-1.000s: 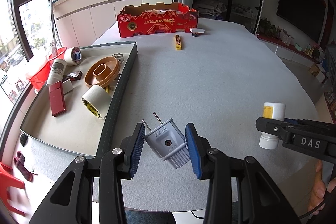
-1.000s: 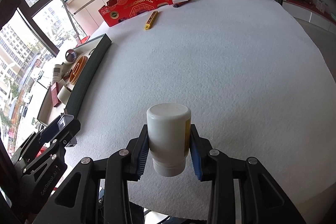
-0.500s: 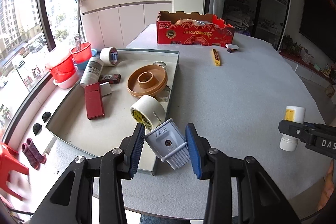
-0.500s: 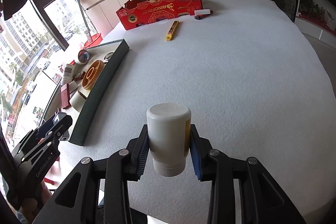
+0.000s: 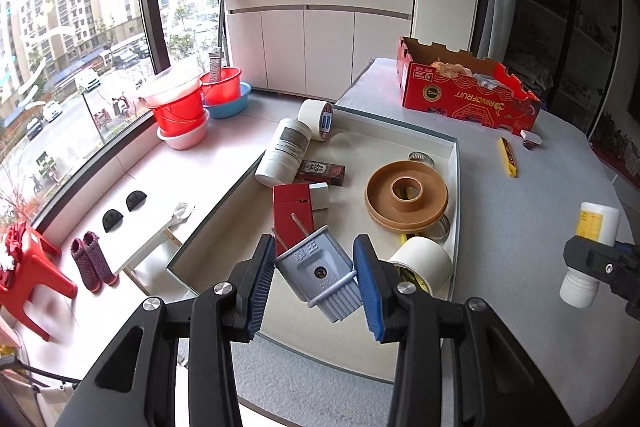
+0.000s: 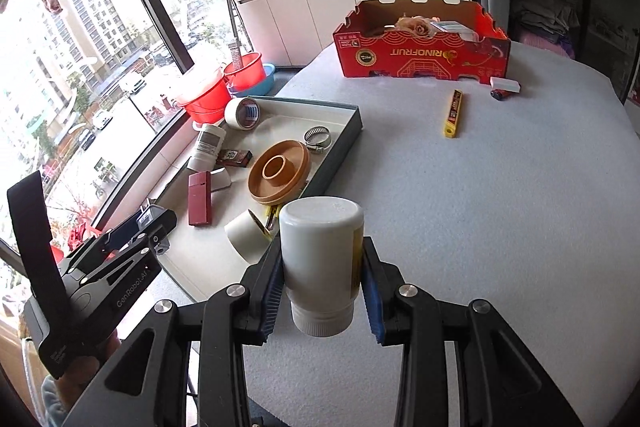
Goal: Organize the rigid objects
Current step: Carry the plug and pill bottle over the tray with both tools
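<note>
L gripper (image 5: 314, 277) jaws pinching the grey plastic two-pin plug (image 5: 320, 269), pins pointing to frame's upper left, hanging over the shallow grey tray (image 5: 454, 187) near edge. R gripper (image 6: 320, 285) clamping the white plastic bottle (image 6: 320, 259) beside it, over the worktop (image 6: 480, 207); L is nearer.

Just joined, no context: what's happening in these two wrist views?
A person is sorting loose items into a tray. The left gripper holds a grey plug, its jaws shut on it, above the tray's near end. The right gripper holds a white bottle over the table, beside the tray. Tape rolls, a brown ring and a red box already lie in the tray.
</note>
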